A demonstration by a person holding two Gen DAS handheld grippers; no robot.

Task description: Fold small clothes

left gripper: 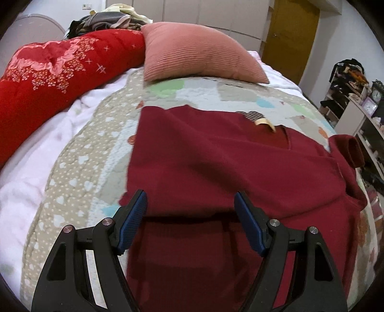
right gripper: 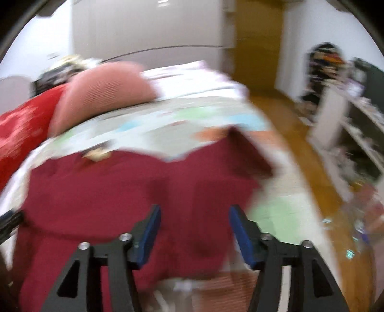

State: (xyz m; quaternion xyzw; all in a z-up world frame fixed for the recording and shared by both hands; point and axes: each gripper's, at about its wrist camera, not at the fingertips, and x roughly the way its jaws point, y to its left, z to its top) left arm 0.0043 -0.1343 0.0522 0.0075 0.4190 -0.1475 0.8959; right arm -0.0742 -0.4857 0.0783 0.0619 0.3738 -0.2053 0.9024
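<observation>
the sweater lies flat on the quilt, which covers the bed. behind it a pillow rests on the quilt, with a rolled blanket to its left and a heap of clothes behind that. shelves stand right of the bed, a door beyond. both grippers hang over the sweater's near edge.

My left gripper points steeply downward with its blue-padded jaws spread wide and nothing pinched between them. My right gripper is tilted down at a similar angle, jaws parted with an empty gap between the pads, and its view is smeared with blur.
</observation>
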